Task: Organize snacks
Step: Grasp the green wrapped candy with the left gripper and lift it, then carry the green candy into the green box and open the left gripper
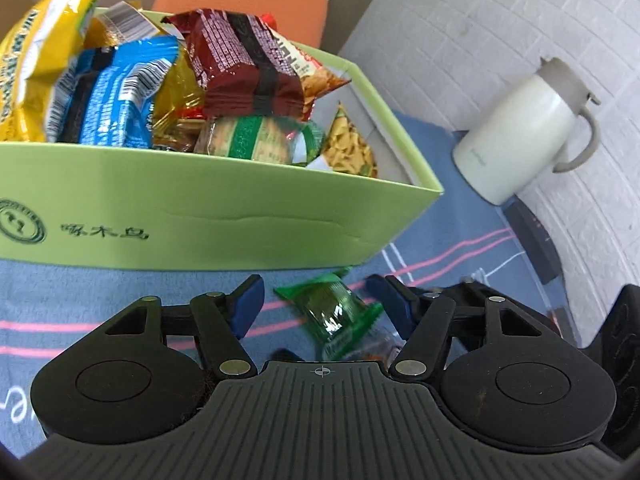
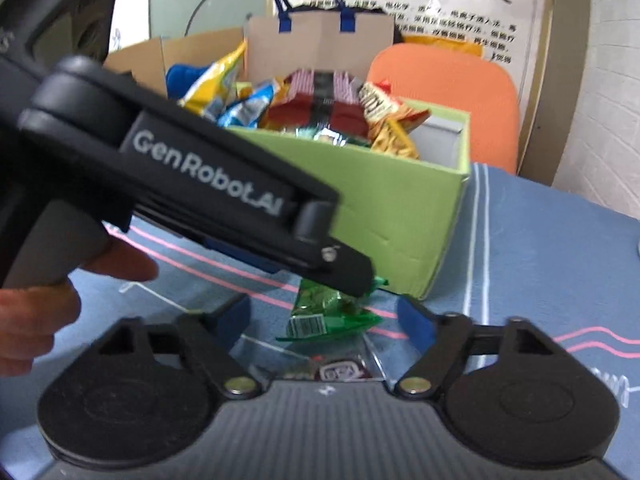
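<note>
A small green snack packet (image 1: pixel 334 312) lies on the blue cloth in front of the green box (image 1: pixel 200 216), between the spread fingers of my left gripper (image 1: pixel 320 304), which is open around it without gripping. In the right wrist view the same packet (image 2: pixel 328 312) lies between the spread fingers of my right gripper (image 2: pixel 326 316), which is open and empty. The left gripper's body (image 2: pixel 208 184) crosses that view from the left and its tip reaches over the packet. The box (image 2: pixel 392 208) holds several snack bags, among them a dark red one (image 1: pixel 248 60).
A white jug (image 1: pixel 520 132) stands on the right by the brick wall. An orange chair (image 2: pixel 452 96) and a cardboard box with a paper bag (image 2: pixel 320 40) stand behind the green box. Another dark wrapped snack (image 2: pixel 340 370) lies close under the right gripper.
</note>
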Available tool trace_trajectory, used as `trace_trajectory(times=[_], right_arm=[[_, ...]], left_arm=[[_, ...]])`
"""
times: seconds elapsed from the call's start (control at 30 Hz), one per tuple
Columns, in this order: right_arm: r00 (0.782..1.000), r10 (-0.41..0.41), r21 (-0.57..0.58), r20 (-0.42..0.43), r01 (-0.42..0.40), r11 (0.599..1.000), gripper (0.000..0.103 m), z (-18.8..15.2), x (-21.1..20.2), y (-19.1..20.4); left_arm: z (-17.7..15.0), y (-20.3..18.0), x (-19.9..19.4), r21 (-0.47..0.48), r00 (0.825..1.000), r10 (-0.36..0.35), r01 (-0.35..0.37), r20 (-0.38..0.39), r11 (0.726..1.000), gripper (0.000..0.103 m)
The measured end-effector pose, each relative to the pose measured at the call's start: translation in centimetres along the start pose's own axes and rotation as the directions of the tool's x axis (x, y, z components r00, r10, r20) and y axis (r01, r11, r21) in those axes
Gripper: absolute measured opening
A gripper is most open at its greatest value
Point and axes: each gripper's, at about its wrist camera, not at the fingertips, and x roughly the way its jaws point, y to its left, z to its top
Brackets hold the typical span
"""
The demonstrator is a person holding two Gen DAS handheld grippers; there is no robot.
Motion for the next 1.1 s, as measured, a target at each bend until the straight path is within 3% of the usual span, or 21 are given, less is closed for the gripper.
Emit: trace_trajectory(times=[0.07, 0.1, 0.17, 0.73, 0.9, 1.1], right_arm=[[1.0, 0.011, -0.002, 0.015, -0.011, 1.0, 0.065, -0.1, 0.3, 0.2], [1.0, 0.014, -0.006, 0.016, -0.014, 1.0, 0.053, 0.0, 0.3, 0.4], [1.0, 0.001, -0.022, 0.015, -0.001, 1.0, 0.049, -0.2, 0.2, 0.7], [0.999, -0.022, -0.087, 0.035, 0.025, 0.996, 0.05, -3.2, -4.9, 6.8], [0.991, -0.053, -0.118, 0.122, 0.067, 0.991, 0.05, -0.8, -7.1, 6.9], [0.967, -0.089, -0.156, 0.238, 0.129, 0.979, 0.052, 5.8, -7.2, 4.7]], left_arm=[[-0.1, 0.1, 0.6, 0.004, 1.0, 0.007, -0.007, -0.022, 1.0, 0.042], [-0.2, 0.1, 0.8, 0.007, 1.0, 0.005, -0.005, -0.017, 1.0, 0.041], [-0.5, 0.0, 0.6, 0.026, 1.0, 0.027, -0.027, -0.004, 0.999, 0.027], [-7.1, -1.5, -4.2, 0.032, 0.995, 0.1, -0.101, 0.023, 0.994, 0.025], [-5.9, -2.8, -7.0, 0.057, 0.993, 0.077, -0.083, 0.095, 0.995, 0.025], [0.0, -4.7, -9.1, 0.111, 0.971, 0.05, -0.078, 0.232, 0.991, 0.025]])
